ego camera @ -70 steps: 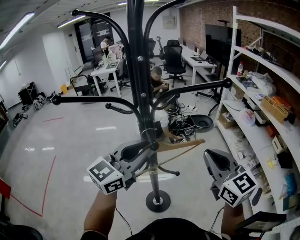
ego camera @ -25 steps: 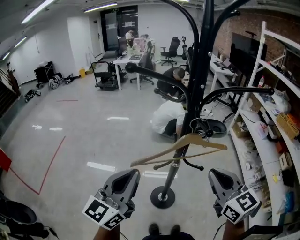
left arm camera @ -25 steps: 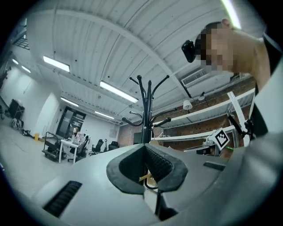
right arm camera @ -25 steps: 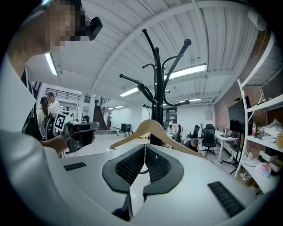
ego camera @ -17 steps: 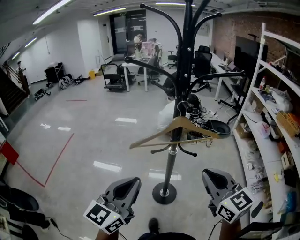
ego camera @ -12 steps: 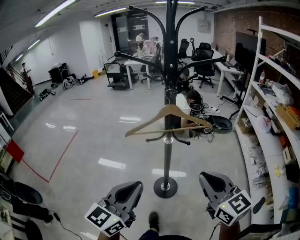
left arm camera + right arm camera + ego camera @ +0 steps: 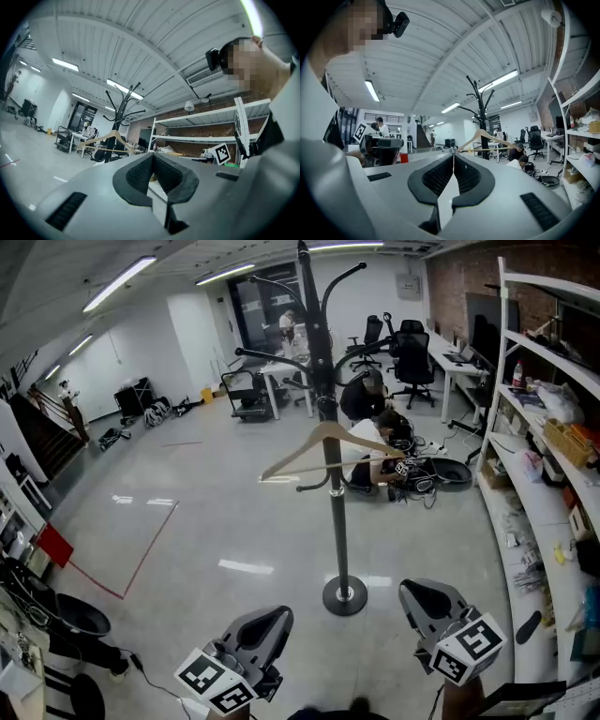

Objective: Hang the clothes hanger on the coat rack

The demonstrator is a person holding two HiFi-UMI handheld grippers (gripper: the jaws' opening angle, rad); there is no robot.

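Open office, glossy grey floor [image 7: 206,521], shelving [image 7: 539,352] on the right. Wooden hanger [image 7: 323,442] hangs on a lower hook of the black coat rack [image 7: 335,512], well apart from both grippers. Only the head view shows the rack's base. The gripper views show the jaws: left gripper [image 7: 152,157] and right gripper [image 7: 453,157] both pinched closed, nothing between.

An open-plan office: desks [image 7: 450,357], swivel chairs [image 7: 410,352], storage shelving [image 7: 539,437], brick wall, ceiling strip lights [image 7: 117,282].

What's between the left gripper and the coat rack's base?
Only bare floor, per the head view, from the left gripper to the coat rack base.
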